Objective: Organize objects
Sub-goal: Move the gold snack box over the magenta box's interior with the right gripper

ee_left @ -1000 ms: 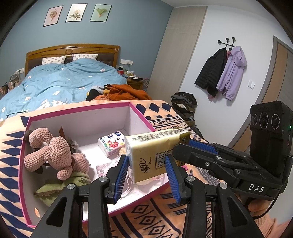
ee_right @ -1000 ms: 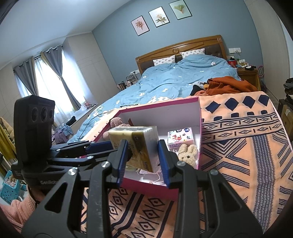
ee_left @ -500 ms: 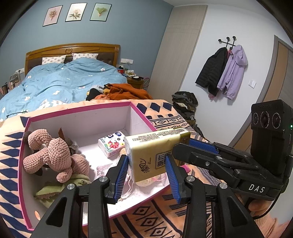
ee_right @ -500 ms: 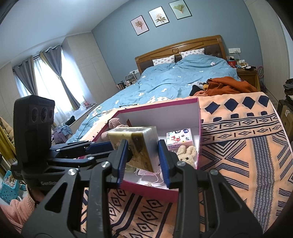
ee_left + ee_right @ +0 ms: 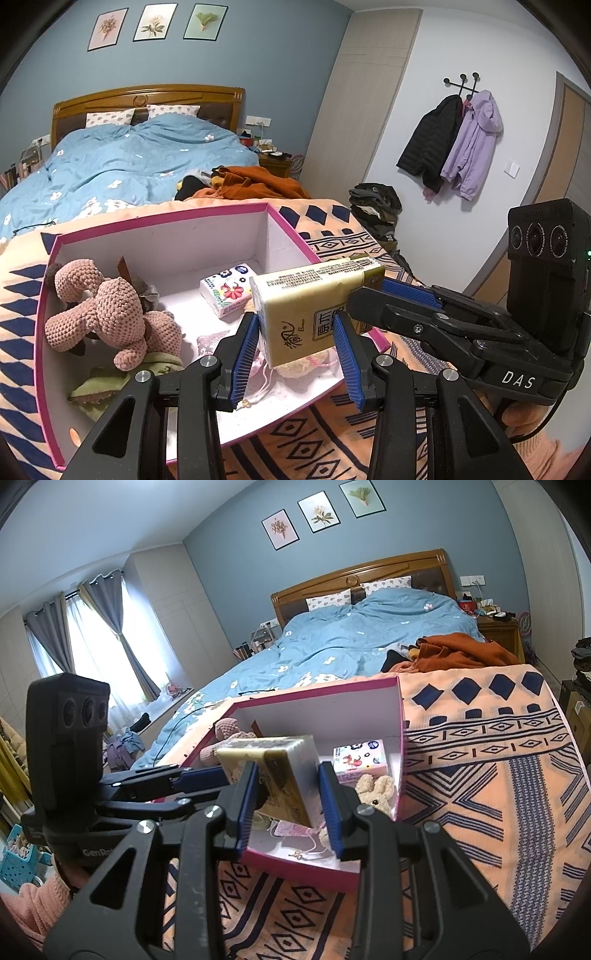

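Note:
A yellow tissue pack hangs above the near right corner of a pink-rimmed white box. My left gripper is shut on one end of it, and my right gripper is shut on the other end. Each gripper shows from the side in the other's view. In the box lie a pink crochet doll, a small floral tissue pack, a cream plush bunny and a pink string pouch.
The box sits on an orange patterned blanket at the foot of a bed with a blue duvet. Orange clothes lie behind the box. Coats hang on the right wall.
Both grippers have carried the yellow tissue pack slightly further over the box's near corner. The grip on it is unchanged.

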A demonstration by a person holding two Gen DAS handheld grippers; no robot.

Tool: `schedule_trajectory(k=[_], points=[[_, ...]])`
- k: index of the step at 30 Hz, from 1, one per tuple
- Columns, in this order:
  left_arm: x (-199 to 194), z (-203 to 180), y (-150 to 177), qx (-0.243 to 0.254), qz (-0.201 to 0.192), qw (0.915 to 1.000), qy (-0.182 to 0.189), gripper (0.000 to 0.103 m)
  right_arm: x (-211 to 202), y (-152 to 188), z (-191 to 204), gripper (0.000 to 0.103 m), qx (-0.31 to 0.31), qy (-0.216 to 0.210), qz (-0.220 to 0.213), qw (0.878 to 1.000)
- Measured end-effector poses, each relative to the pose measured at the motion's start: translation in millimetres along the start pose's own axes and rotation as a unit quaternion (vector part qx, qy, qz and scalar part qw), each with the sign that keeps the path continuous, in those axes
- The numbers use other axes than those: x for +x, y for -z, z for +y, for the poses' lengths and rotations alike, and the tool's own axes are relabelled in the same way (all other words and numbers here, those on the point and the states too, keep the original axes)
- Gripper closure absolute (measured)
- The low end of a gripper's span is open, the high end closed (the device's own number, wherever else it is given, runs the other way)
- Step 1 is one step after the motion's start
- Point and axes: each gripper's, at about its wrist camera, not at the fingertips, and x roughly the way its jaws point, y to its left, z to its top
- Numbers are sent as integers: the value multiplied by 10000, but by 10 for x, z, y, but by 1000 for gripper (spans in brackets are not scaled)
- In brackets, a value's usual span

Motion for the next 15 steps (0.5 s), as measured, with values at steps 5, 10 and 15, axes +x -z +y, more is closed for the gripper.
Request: schedule_trajectory(k=[5,10,15], points=[[16,19,-16,-11,19,10000,6,61,12,-8,7,67,3,-6,4,10000],[31,36,-31,-12,36,10000,2,61,45,-23,1,67,-23,10,26,10000],[41,41,-54,-11,36,10000,-24,61,76,-45,-5,67,-32,2,43,10000]])
